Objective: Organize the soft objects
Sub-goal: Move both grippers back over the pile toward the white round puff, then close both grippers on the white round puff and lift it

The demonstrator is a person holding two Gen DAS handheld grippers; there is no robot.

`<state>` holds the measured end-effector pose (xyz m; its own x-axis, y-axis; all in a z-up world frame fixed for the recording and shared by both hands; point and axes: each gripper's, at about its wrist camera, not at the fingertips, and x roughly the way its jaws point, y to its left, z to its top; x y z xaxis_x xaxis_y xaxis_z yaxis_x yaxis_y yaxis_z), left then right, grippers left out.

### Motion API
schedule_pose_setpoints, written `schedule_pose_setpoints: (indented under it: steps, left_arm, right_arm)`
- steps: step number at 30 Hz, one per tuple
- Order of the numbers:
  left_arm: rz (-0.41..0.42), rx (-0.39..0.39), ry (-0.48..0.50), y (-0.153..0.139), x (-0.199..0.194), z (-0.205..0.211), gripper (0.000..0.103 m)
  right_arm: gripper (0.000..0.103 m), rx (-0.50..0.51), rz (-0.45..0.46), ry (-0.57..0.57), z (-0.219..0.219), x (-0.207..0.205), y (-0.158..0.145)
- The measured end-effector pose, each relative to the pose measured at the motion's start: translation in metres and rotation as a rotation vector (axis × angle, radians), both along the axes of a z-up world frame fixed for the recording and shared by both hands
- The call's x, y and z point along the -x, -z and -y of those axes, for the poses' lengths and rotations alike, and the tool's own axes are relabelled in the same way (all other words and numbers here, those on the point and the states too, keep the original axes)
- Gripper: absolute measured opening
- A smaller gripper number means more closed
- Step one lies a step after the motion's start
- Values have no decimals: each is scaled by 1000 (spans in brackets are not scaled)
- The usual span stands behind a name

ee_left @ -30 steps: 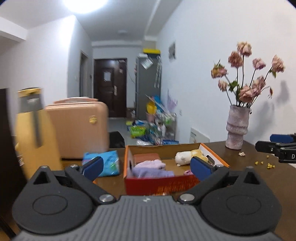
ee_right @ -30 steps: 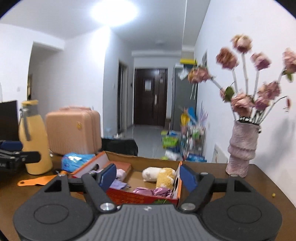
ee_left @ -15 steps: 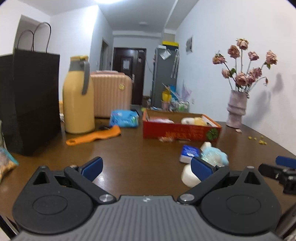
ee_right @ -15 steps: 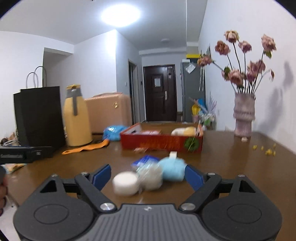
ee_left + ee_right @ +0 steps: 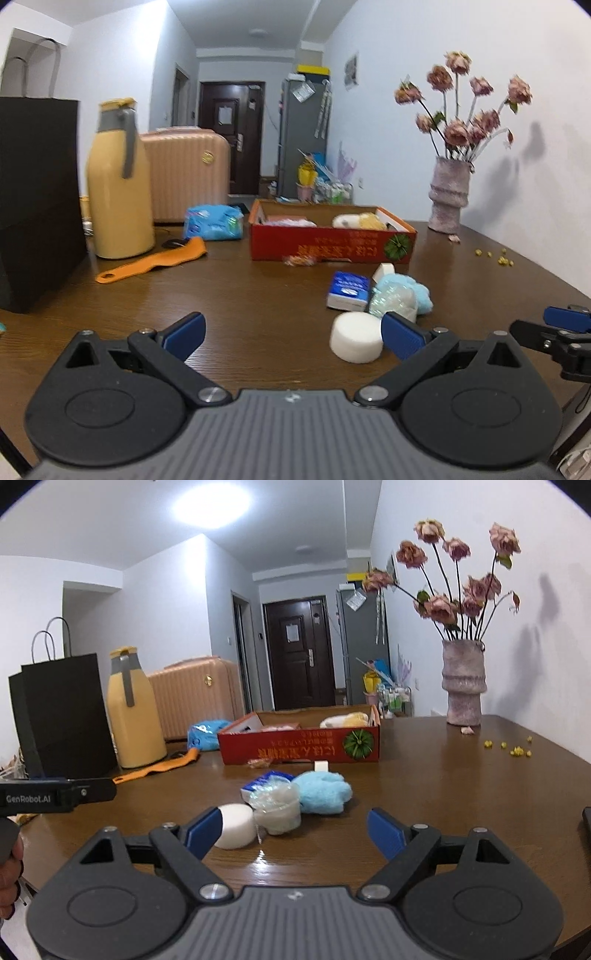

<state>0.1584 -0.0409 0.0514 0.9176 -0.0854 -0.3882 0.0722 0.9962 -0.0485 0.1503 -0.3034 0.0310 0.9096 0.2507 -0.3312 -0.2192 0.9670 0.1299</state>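
Your right gripper has just been widening, jaws apart, nothing between them; left gripper spread too, empty, "GenRobot.AI" readable on its side. Just ahead on the brown wooden table: white foam puck, clear crinkly plastic-wrapped lump, fluffy light-blue plush, blue tissue pack, all clustered, touching. Farther: red cardboard box, long side facing you, print upside down, unreadable.

Dark brown woodgrain table, red cardboard box with gold lettering, fluffy sky-blue plush mid-frame, white foam puck, mustard-yellow thermos jug with grey strap at left.
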Motion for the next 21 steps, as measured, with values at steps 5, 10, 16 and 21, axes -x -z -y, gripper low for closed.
schedule_pose_setpoints:
  steps: [5,10,16,21]
  left_arm:
    - [-43,-28,84,20,-33,27,103]
    - [-95,-24,135,42,-75,45,101]
    - [-176,-18,173,63,-118,53,77]
    - [-216,11,197,71,-131,46,58]
  right_arm:
    - [80,-6,-43,-8,4,-27,8]
    - [66,4,-92,-32,7,-64,11]
    - [62,10,-103,-50,7,-127,10]
    - [61,6,-122,-56,4,-194,12]
